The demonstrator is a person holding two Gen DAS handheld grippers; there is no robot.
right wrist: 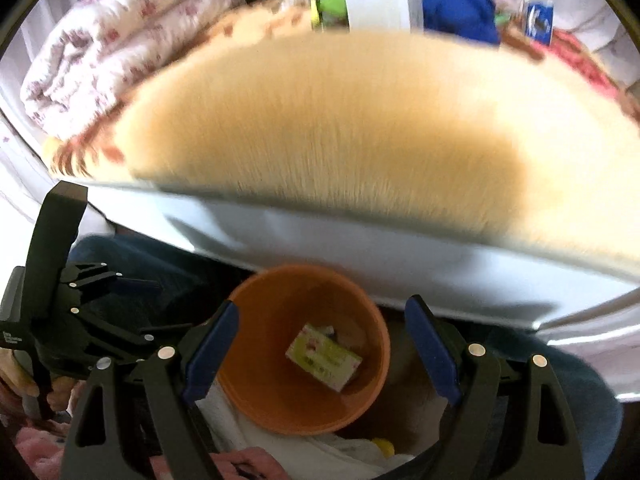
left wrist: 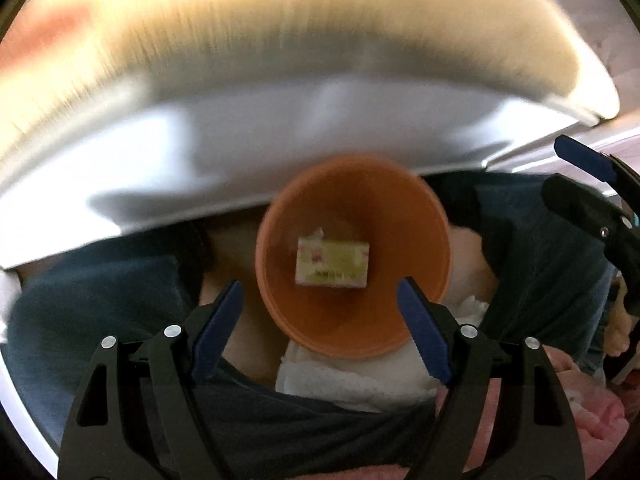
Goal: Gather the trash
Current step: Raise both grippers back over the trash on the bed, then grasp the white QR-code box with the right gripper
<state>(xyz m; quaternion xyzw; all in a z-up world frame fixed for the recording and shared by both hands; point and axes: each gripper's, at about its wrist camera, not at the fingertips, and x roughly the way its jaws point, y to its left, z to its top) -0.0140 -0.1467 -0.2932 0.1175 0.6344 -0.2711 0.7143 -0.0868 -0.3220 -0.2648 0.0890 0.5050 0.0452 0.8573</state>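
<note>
Trash was already in the orange bin (left wrist: 352, 258): a small pale-green and white carton (left wrist: 332, 265) lay flat on the bin's bottom, at the centre of the left wrist view and in the lower middle of the right wrist view (right wrist: 324, 356). So at least one piece looked collected. More seemed left to gather, as a judgement only: along the top edge of the right wrist view, beyond the tan table top (right wrist: 340, 128), stood a blurred clutter of green, white and blue packets (right wrist: 400, 4), too smeared to tell which were rubbish.

Both tongs were released and held nothing. The left gripper (left wrist: 320, 304) stood wide apart at the bottom of its frame, its blue pads (left wrist: 218, 324) framing the bin's lower rim without touching it. The right gripper (right wrist: 322, 340) was likewise spread wide in the lower part of its frame, the bin showing between its blue pads (right wrist: 212, 348), with no contact visible. The bin sat below the table's white edge (left wrist: 240, 160), between dark blue cloth folds (left wrist: 100, 300), beside white towelling (left wrist: 352, 380).
</note>
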